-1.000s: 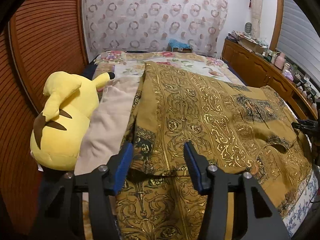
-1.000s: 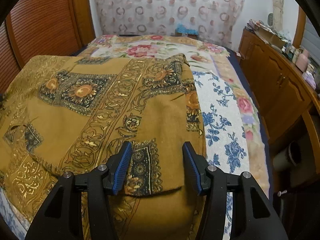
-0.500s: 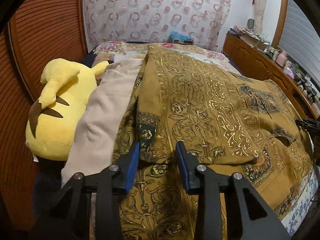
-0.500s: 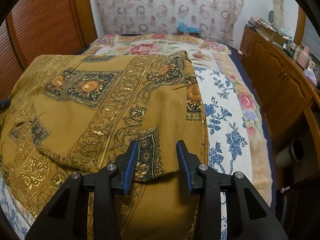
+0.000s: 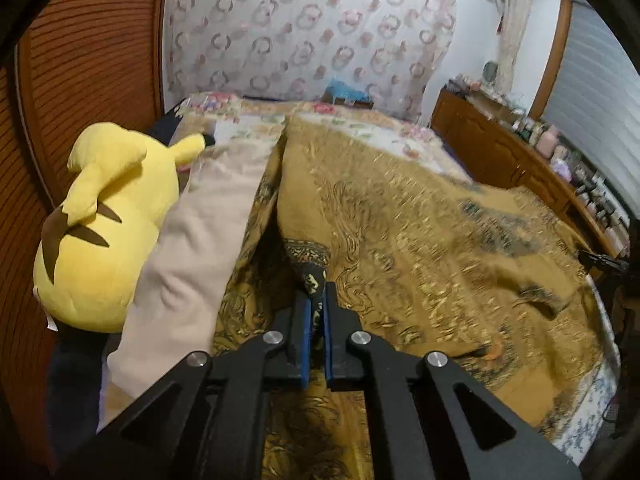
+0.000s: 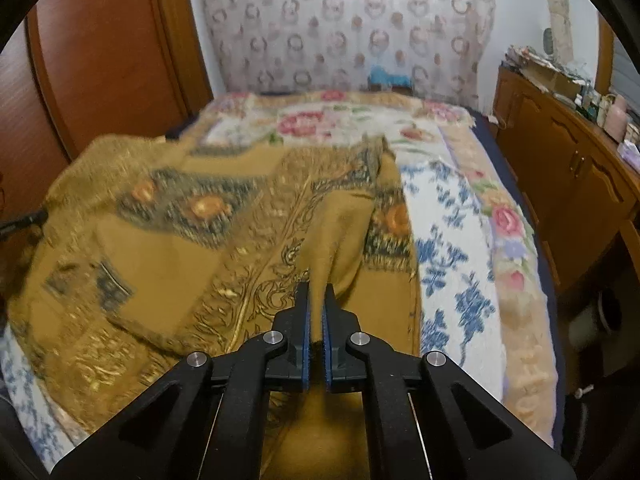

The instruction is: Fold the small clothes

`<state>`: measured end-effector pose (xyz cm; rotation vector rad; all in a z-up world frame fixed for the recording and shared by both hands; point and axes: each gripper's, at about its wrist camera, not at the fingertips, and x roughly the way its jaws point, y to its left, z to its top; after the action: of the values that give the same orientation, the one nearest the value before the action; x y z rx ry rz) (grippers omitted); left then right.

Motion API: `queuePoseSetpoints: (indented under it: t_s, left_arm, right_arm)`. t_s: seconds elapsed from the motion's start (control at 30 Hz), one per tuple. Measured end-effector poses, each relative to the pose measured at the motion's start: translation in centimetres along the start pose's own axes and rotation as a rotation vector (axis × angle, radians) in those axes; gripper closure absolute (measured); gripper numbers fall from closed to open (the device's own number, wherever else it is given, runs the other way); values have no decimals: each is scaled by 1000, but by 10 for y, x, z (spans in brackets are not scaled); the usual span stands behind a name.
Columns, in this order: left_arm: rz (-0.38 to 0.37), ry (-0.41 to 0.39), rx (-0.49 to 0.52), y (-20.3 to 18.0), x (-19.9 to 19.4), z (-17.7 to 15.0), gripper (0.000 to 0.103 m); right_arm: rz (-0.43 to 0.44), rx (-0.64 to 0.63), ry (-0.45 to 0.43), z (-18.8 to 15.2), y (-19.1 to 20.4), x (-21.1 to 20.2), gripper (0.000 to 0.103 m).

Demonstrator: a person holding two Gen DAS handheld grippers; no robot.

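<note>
Here I have the mustard garment (image 5: 420, 232) with gold and dark ornament spread over the bed (image 6: 460, 240). My left gripper (image 5: 316, 300) is clenched on a near fold of it, and my right gripper (image 6: 316, 300) is clenched on its plain near edge, which rises in a small peak. The cloth is blurred in both views. At the left lies a beige cloth (image 5: 200, 248), and beside it a yellow plush toy (image 5: 100, 216). At the right of the bed stands a wooden cabinet (image 6: 568, 168), and at the far wall hangs a patterned curtain (image 5: 312, 32).
</note>
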<state>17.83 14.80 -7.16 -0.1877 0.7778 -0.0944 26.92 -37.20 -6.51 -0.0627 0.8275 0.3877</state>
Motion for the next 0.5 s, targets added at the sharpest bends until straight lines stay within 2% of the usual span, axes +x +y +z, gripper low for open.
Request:
queuePoseSetpoints:
  t_s: [0.3,0.5]
  left_arm:
    - [-35,-95,0,-5,-46,4,101]
    - [-38,-121,5,-6,-70,-17,101]
  right_arm:
    - [10,10,-118,12,2,-53,102]
    - [-12,-10,-147,-5,10,-84,102]
